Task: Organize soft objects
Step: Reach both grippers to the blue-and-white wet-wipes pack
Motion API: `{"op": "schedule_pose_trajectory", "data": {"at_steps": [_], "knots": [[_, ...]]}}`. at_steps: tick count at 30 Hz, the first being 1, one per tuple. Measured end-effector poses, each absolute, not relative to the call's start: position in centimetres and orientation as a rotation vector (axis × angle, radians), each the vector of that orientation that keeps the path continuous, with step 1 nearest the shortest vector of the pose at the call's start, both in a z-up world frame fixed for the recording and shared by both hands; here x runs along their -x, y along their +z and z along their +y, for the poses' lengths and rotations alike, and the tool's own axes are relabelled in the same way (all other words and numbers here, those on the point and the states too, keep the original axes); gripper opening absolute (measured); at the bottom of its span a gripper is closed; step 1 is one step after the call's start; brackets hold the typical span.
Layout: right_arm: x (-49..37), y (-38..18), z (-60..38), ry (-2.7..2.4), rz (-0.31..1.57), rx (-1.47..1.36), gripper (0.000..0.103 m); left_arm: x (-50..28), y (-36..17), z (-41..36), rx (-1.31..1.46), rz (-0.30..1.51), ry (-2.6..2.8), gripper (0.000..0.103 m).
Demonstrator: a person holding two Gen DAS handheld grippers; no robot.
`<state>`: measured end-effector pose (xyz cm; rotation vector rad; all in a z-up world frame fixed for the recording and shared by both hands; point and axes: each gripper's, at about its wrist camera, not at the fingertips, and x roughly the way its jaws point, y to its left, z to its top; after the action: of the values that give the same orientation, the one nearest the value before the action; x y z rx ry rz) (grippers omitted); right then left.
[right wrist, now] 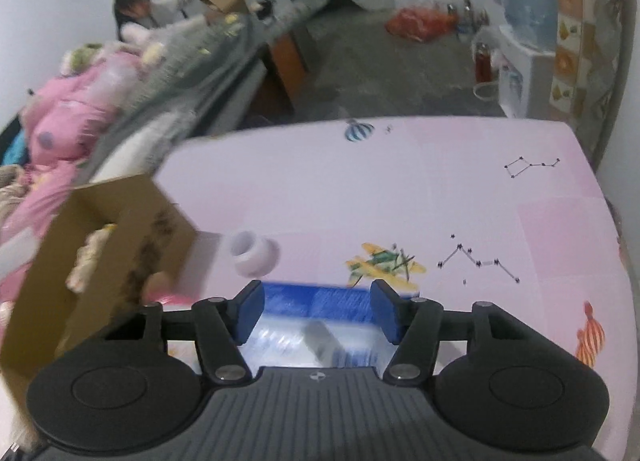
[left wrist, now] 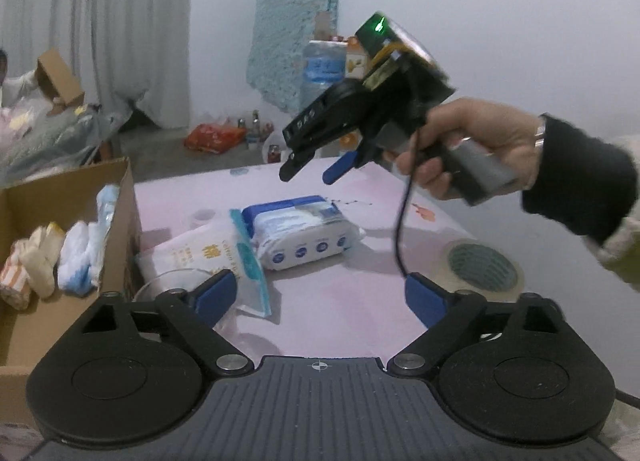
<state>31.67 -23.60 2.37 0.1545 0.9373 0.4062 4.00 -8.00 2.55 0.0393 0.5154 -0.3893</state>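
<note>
1. Two soft packs lie on the pink desk (left wrist: 352, 301) ahead of the left tool (left wrist: 320, 293): a wipes pack (left wrist: 300, 233) and a cotton-pad bag (left wrist: 208, 257) – light, squashy, slick film.
2. Left tool gapes, empty.
3. Right tool (right wrist: 318, 311) hovers just above the wipes pack, released – best pinched across its plump middle.
4. Cardboard box (left wrist: 60, 197) waits left.

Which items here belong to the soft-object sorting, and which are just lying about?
Job:
blue-and-white soft wipes pack
white cotton-pad bag
brown cardboard box

Lying about:
clear tape roll
small white jar
</note>
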Motion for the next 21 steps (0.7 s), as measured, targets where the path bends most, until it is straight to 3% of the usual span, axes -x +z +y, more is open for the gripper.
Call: {"op": "schedule_pose_trajectory", "data": {"at_steps": [10,21], "knots": [[-36.3,-1.8,-20.7,0.385,1.066,-0.052,0.045,-3.8,2.7,-5.1,0.051,0.567,-0.403,0.070],[-28.5,-1.4,-22.1,0.403,1.172,-0.148,0.045,-0.3,2.0,-3.0,0.095,0.579,-0.454,0.070]]}}
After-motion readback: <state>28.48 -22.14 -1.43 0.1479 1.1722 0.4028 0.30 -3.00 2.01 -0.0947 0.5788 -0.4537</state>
